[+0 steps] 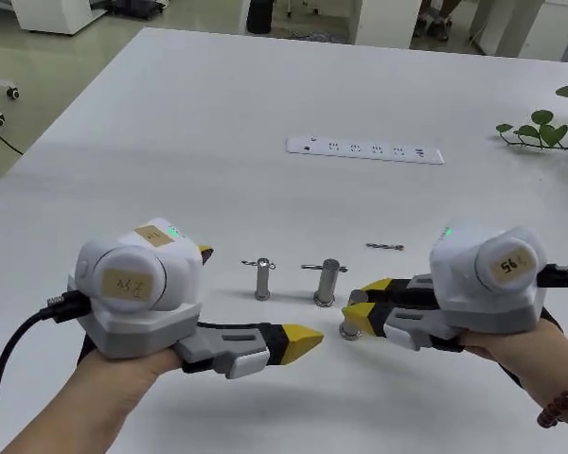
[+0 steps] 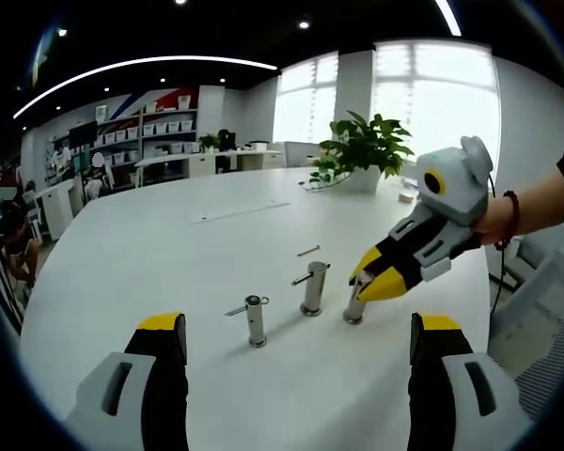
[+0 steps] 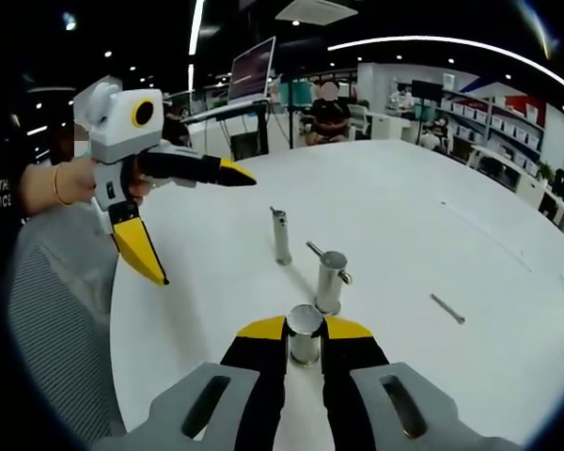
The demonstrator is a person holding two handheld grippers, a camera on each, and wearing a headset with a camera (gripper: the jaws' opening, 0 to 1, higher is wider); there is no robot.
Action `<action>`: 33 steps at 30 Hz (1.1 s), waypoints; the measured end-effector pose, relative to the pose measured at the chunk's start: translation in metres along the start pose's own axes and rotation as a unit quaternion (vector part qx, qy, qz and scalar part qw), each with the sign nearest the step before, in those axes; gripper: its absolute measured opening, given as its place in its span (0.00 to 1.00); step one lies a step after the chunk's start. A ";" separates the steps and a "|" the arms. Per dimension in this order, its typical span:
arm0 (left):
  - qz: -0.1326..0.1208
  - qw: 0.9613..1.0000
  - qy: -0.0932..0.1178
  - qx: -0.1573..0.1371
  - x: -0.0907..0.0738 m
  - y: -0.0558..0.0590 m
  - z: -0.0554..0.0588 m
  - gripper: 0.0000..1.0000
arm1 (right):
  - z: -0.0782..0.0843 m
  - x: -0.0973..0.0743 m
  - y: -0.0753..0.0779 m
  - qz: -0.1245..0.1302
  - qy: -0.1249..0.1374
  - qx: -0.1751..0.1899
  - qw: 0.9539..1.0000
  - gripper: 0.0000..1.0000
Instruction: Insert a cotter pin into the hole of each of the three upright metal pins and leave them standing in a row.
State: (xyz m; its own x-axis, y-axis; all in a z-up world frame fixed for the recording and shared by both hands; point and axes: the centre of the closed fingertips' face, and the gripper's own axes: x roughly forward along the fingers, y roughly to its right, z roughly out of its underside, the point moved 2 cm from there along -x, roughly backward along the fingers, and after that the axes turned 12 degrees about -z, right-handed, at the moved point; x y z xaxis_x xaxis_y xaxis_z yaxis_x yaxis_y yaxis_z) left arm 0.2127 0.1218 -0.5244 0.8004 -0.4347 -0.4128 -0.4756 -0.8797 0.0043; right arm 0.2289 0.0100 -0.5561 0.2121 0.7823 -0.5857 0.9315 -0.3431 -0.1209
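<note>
- Right gripper is clenched around the nearest metal pin, which I see upright between its yellow-tipped jaws, low over the white table.
- Left gripper is released, its 2 jaws spread wide with nothing between them. It hovers just above the table, pointing toward the row.
- From the head view I count 3 metal pins in a line. The far-left metal pin and the middle metal pin stand upright, near each other, with the gripped one just beside the middle pin.
- 1 cotter pin sits crosswise through the top of the far-left pin, and a second cotter pin through the middle one.
- 1 loose cotter pin lies flat on the table, behind the row and apart from it.
- Further back lies a power strip, with a plant at the table's right edge.
</note>
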 end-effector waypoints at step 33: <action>0.005 1.000 -0.007 0.005 0.000 0.003 0.003 0.98 | 0.013 -0.012 -0.003 -0.006 0.005 -0.007 1.000 0.20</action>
State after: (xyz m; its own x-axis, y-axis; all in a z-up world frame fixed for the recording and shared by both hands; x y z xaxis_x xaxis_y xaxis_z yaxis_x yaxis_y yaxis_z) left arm 0.2103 0.1192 -0.5270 0.7901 -0.4407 -0.4261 -0.4872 -0.8733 -0.0004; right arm 0.2203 -0.0046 -0.5591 0.2037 0.7914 -0.5764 0.9379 -0.3266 -0.1170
